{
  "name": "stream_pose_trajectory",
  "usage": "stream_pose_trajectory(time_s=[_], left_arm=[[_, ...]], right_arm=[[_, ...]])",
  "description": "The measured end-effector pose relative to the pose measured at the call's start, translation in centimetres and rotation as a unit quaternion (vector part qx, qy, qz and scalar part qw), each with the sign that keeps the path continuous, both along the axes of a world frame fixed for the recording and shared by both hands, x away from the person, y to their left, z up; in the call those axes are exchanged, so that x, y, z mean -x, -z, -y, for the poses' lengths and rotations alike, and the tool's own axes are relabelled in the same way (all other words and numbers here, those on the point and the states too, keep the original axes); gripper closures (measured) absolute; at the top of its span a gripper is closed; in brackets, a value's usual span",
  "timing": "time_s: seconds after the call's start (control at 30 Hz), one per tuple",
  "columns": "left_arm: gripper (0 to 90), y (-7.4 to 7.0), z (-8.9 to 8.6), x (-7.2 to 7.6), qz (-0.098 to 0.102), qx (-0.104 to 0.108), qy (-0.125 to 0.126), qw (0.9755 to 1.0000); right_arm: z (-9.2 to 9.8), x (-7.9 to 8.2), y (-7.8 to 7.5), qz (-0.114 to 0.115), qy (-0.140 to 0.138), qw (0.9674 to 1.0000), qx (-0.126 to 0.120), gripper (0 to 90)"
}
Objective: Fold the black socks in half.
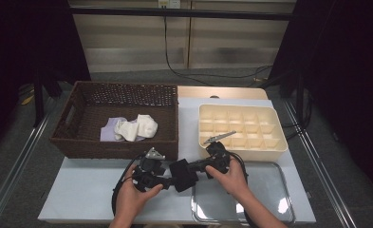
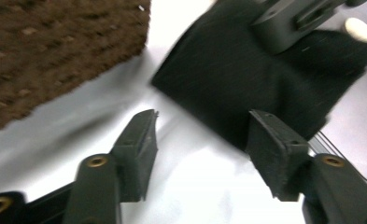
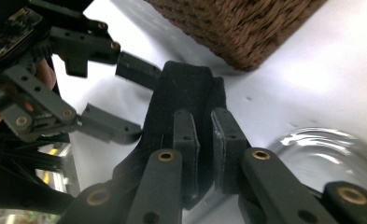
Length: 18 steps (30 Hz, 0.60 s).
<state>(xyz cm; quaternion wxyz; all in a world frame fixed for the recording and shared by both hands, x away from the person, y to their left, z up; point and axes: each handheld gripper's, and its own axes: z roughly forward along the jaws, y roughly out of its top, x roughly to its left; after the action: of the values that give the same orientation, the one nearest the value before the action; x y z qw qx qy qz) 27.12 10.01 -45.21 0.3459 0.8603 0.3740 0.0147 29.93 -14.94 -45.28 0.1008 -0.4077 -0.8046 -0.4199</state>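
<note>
1. The black cloth (image 1: 183,175) is pinched by the right tool (image 3: 204,140), just above the table (image 1: 89,190), near the wicker basket (image 1: 122,142).
2. The left tool (image 2: 202,140) is spread wide, nothing gripped, cloth edge beside it.

Black cloth (image 1: 183,175) pinched upright above the white table.

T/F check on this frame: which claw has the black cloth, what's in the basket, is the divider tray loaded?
1. The right claw is shut on the black cloth. True.
2. The left claw grips the cloth. False: its jaws stand open, the cloth just beyond them.
3. The wicker basket holds pale cloths. True.
4. The cream divider tray is full of socks. False: its compartments look empty.
5. The cloth lies in the basket. False: it is in front of the basket, between the claws.
</note>
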Motion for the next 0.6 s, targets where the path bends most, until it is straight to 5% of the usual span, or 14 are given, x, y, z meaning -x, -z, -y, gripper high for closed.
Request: stream_pose_trajectory(time_s=[0.6], left_arm=[[24.3,1.6,0.1,0.2,0.072,-0.035,0.011,0.9967]], right_arm=[[4.3,-0.9,-5.5,0.025,0.024,0.9992,0.018,81.0]])
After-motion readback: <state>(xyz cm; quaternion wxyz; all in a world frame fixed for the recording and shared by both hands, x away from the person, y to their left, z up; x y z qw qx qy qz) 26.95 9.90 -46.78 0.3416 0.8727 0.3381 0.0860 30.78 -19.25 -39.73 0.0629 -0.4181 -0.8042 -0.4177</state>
